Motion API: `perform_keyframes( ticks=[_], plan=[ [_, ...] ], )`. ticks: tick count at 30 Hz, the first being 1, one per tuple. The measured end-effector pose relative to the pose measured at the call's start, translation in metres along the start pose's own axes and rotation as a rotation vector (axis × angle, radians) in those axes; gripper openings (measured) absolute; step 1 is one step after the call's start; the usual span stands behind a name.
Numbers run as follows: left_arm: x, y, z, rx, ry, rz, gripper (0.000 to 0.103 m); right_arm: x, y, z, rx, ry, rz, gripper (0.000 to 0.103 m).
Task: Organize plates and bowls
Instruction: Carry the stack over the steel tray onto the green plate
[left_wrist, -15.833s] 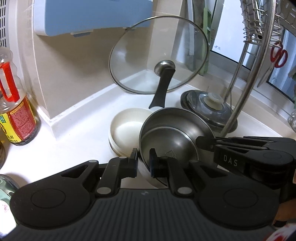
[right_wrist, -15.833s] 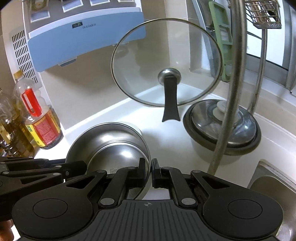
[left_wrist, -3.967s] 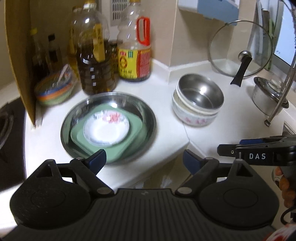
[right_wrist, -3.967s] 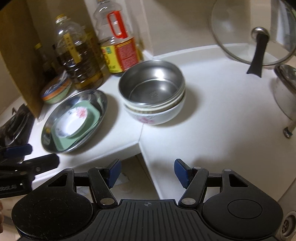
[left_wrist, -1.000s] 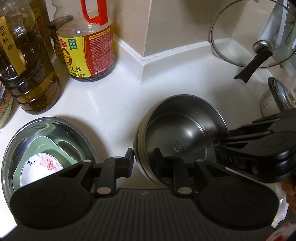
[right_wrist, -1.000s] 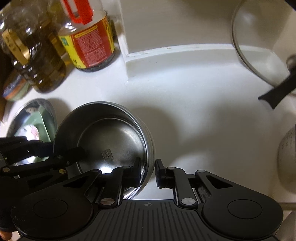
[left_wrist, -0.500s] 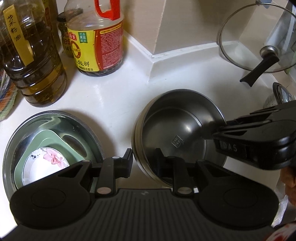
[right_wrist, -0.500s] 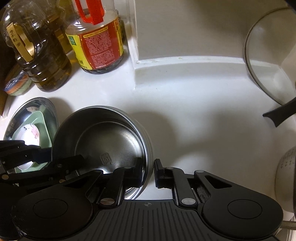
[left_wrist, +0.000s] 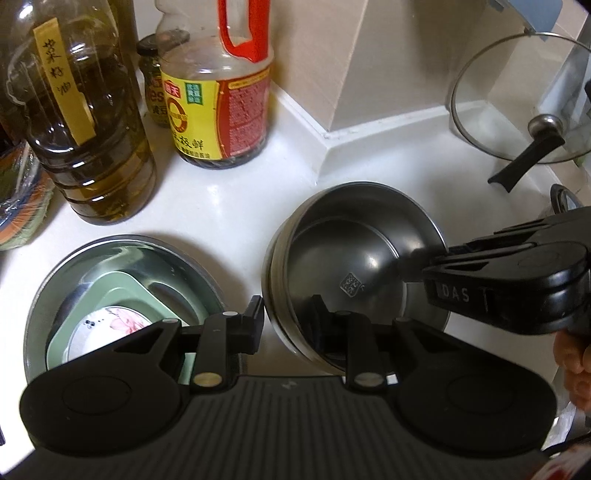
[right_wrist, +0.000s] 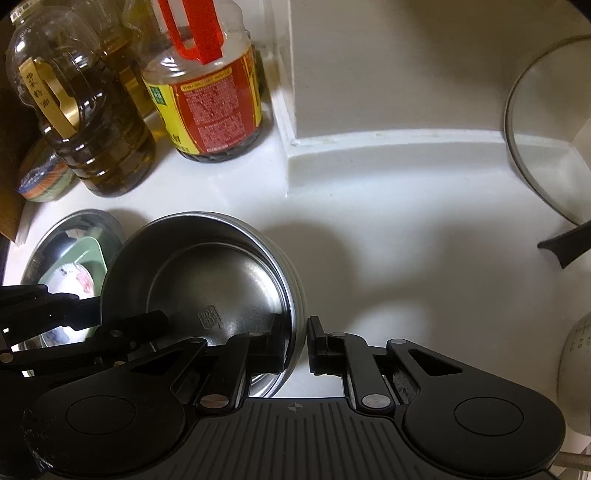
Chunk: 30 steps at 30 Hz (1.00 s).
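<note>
A stack of bowls with a steel bowl (left_wrist: 354, 254) on top is held between both grippers on the white counter (left_wrist: 236, 206). My left gripper (left_wrist: 288, 317) is shut on the stack's near left rim, one finger inside and one outside. My right gripper (right_wrist: 297, 343) is shut on the steel bowl (right_wrist: 214, 280) at its right rim, and in the left wrist view the right gripper (left_wrist: 498, 280) reaches in from the right. To the left lies a steel plate (left_wrist: 110, 247) holding a green square plate (left_wrist: 125, 284) and a small floral dish (left_wrist: 107, 325). I cannot tell whether the stack touches the counter.
An oil bottle (left_wrist: 85, 122), a red-handled sauce bottle (left_wrist: 218, 103) and a small jar (left_wrist: 155, 92) stand at the back left. A wrapped colourful bowl (left_wrist: 18, 206) sits far left. A glass lid (left_wrist: 517, 107) leans at the back right. A hand (left_wrist: 572, 362) shows at the right edge.
Both grippers, still clamped on the bowl stack, have carried it a little left toward the steel plate and the bottles. The plate now shows more fully in both views.
</note>
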<state>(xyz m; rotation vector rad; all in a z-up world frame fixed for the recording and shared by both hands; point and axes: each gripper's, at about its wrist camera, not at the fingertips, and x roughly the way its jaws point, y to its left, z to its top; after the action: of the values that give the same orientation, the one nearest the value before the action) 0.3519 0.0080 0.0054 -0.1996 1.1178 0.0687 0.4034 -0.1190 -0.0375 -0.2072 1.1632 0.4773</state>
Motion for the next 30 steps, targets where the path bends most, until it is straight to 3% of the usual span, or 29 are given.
perform_keyframes(
  ticks=[16,30],
  plan=[
    [-0.039,0.042,0.004,-0.064,-0.072,0.054,0.024,-0.019,0.046,0.024,-0.076,-0.050,0.042,0.012],
    [-0.072,0.084,-0.018,-0.165,-0.124,0.131,0.024,-0.025,0.110,0.028,-0.185,-0.068,0.095,0.012]
  ],
)
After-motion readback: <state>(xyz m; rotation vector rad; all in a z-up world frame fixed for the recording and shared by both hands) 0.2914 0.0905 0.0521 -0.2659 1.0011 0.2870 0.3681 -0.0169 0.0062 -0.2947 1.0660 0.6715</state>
